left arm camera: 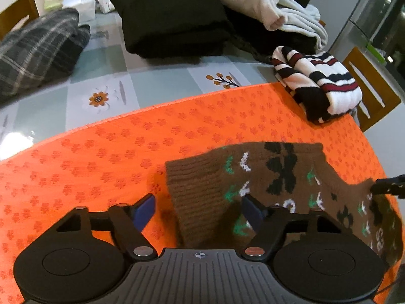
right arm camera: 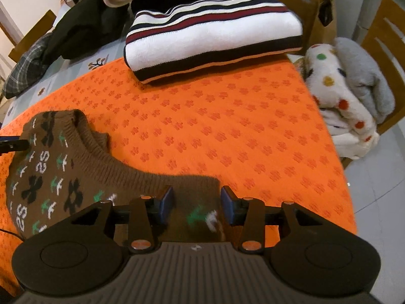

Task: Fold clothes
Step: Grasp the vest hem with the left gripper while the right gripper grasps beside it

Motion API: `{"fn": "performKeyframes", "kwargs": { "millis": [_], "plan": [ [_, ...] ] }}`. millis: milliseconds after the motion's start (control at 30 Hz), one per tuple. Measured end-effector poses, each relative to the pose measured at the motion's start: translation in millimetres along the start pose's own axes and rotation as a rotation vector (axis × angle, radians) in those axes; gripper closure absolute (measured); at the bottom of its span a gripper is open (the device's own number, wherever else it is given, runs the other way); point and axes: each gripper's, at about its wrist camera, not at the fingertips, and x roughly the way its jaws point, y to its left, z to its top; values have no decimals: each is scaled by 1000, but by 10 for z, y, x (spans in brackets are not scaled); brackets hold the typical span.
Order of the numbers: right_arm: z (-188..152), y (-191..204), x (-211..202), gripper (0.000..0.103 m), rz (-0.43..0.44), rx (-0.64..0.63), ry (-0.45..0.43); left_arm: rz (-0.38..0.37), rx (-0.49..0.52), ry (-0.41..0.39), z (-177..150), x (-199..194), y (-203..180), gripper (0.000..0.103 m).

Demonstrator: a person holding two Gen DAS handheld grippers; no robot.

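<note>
Orange flower-print mat [right arm camera: 253,131] carries the brown patterned knit sweater [right arm camera: 63,177] at its near left, soft, limp and light, best pinched at ribbed edges; left gripper [left arm camera: 197,210] and right gripper [right arm camera: 197,202] both gape over it, neither clamped.

Brown patterned knit sweater [right arm camera: 63,172], rumpled on orange mat [right arm camera: 227,126]

Knitwear on a soft mat, hard plastic tools above

The brown sweater [left arm camera: 253,177] is a coarse ribbed knit; the orange mat [left arm camera: 101,164] looks like matt textured cloth. The striped sweater [right arm camera: 212,30] is smooth knit, the dotted blanket [right arm camera: 339,106] fluffy fleece. The left gripper [left arm camera: 200,207] is matt black plastic with shiny metal pins.
</note>
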Motion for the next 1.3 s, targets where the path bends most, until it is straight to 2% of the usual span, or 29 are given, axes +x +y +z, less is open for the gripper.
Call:
{"fn": "performKeyframes", "kwargs": {
  "millis": [100,133,167,200,267,367,533,633,900,1033,1133,1200,1300],
  "plan": [
    [53,-1,79,56,14,1,9,-24,-21,0,26,53,21,46],
    [63,5,90,64,18,-2,12,-22,-27,-12,23,35,30,55],
    [70,15,94,78,24,-7,13,-19,-33,-27,18,11,39,65],
    [72,24,91,85,33,-10,15,-21,-41,-40,15,-26,56,70],
    [66,62,46,91,42,-16,6,-30,-53,-66,14,-117,88,83],
    [66,147,-89,94,40,-32,-29,-50,-54,-111,20,-292,114,90],
    [152,291,-466,95,45,-47,-133,-66,-27,-218,111,-657,61,97],
    [267,368,-738,96,34,-64,-218,-70,-10,-294,267,-894,26,97],
    [784,556,-1642,97,16,-122,-533,-92,33,-565,899,-1699,-41,98],
    [1060,658,-2188,97,13,-157,-701,-117,48,-705,1236,-2229,-76,98],
    [1188,729,-2571,97,34,-176,-809,-129,62,-797,1352,-2609,-82,98],
    [1203,780,-2747,97,46,-189,-852,-153,62,-839,1368,-2850,-62,98],
    [1117,855,-2840,97,63,-216,-860,-184,55,-852,1254,-3046,10,98]
  ]
}}
